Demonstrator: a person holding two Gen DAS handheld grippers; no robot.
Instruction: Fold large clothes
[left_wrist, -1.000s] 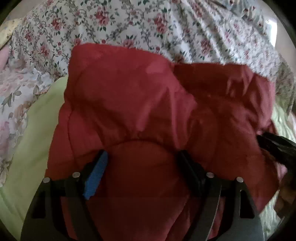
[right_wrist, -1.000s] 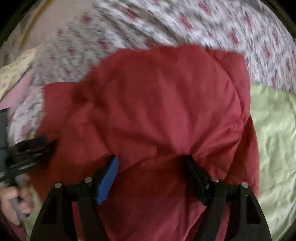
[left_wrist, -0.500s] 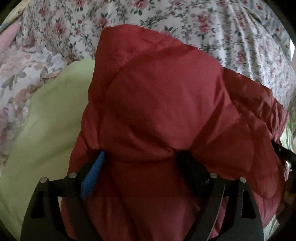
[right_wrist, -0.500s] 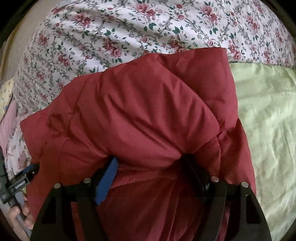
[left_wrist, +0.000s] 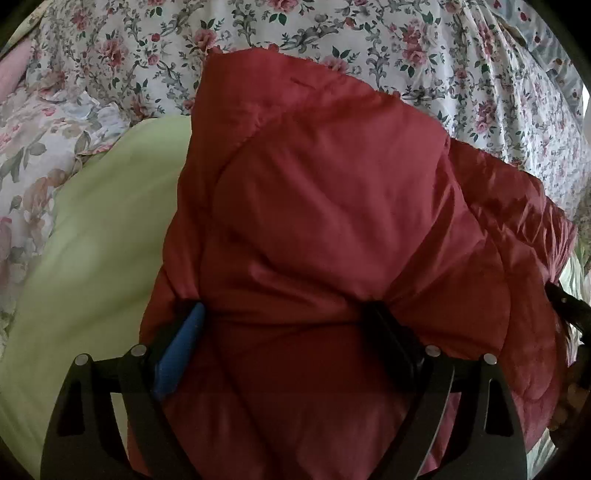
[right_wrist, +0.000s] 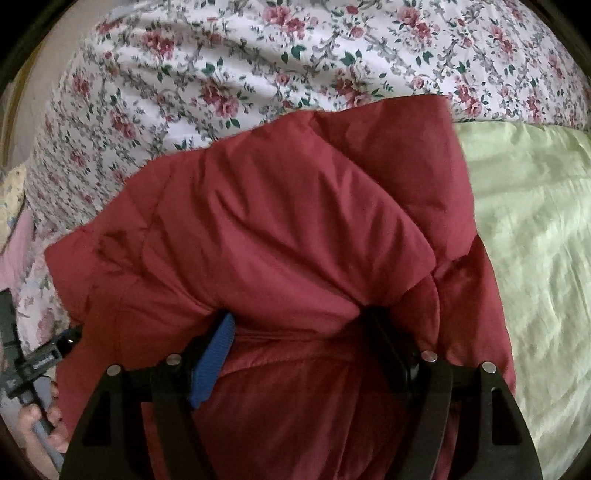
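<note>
A large padded red jacket (left_wrist: 332, 206) fills the left wrist view and the right wrist view (right_wrist: 280, 236). It lies bunched over a pale green sheet and a floral bedspread. My left gripper (left_wrist: 284, 314) is shut on a thick fold of the jacket; the fabric bulges between its blue-padded finger (left_wrist: 181, 347) and its black one. My right gripper (right_wrist: 299, 321) is shut on another thick fold of the same jacket. The fingertips of both are buried in the fabric. The left gripper's body (right_wrist: 33, 365) and a hand show at the left edge of the right wrist view.
A floral bedspread (left_wrist: 369, 40) covers the far side, also in the right wrist view (right_wrist: 258, 62). A pale green sheet (left_wrist: 96, 229) lies left of the jacket and in the right wrist view (right_wrist: 535, 221) on the right. A floral pillow (left_wrist: 33, 140) sits far left.
Both grippers have carried the jacket's held folds forward over the rest of it. The jacket has doubled into a tighter bundle, and more green sheet shows beside it. Both grips have stayed shut.
</note>
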